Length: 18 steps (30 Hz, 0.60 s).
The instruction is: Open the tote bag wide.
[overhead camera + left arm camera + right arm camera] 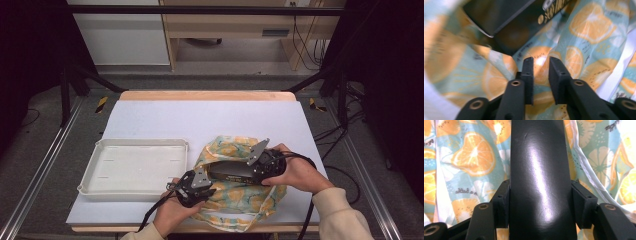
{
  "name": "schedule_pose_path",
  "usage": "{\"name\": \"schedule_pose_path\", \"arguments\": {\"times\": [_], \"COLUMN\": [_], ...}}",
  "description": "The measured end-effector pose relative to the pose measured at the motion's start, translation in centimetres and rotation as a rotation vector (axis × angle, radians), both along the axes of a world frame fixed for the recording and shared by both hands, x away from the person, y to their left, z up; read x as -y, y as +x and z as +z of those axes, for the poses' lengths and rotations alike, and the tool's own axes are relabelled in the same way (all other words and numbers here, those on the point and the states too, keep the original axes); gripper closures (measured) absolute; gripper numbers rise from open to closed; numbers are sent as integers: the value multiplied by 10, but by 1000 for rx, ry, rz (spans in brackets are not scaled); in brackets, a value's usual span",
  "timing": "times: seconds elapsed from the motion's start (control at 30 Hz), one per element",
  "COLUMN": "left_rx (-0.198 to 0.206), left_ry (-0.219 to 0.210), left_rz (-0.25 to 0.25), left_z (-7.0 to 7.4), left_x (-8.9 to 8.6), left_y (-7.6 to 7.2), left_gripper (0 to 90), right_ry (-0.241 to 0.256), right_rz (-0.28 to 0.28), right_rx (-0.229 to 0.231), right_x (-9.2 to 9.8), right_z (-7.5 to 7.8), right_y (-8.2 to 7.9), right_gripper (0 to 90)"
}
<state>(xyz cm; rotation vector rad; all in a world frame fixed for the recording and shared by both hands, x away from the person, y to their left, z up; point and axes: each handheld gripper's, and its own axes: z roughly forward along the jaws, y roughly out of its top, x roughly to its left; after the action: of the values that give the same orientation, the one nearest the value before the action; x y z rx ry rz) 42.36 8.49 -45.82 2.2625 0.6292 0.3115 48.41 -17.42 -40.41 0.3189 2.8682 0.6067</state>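
Nearest the person, the left gripper pinched the near edge of the bag, a soft cloth bag with orange slices printed on it. In the left gripper view, its jaws sat close together with a fold of that cloth nipped between them. It seemed to be holding the bag's mouth open.

A little farther on, the right gripper was clamped on a black box. In the right gripper view, the box filled the gap between the jaws, which pressed on both of its sides. The box lay at the mouth of the bag, partly inside it.

It looked like the box was either going in or coming out; I could not tell which. To do it well, the left gripper should keep the cloth pulled up and wide, so the box's corners did not catch. The right should slide the box straight and slowly.

To the left lay a white tray on the table.
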Motion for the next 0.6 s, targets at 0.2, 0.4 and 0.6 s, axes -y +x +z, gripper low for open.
{"name": "schedule_pose_path", "arguments": {"times": [0.2,0.4,0.6], "left_rx": [12,-12,-12], "left_ry": [-53,-106,-149], "left_rz": [25,49,82], "left_z": [13,23,35], "left_x": [-5,-13,-26], "left_y": [-2,-3,1], "left_gripper": [601,412,272], "right_ry": [8,41,63], "right_rz": [1,4,9], "right_rx": [-5,-1,13], "right_x": [6,12,18], "right_z": [7,15,24], "right_y": [-3,-8,-16], "right_gripper": [430,430,430]}}
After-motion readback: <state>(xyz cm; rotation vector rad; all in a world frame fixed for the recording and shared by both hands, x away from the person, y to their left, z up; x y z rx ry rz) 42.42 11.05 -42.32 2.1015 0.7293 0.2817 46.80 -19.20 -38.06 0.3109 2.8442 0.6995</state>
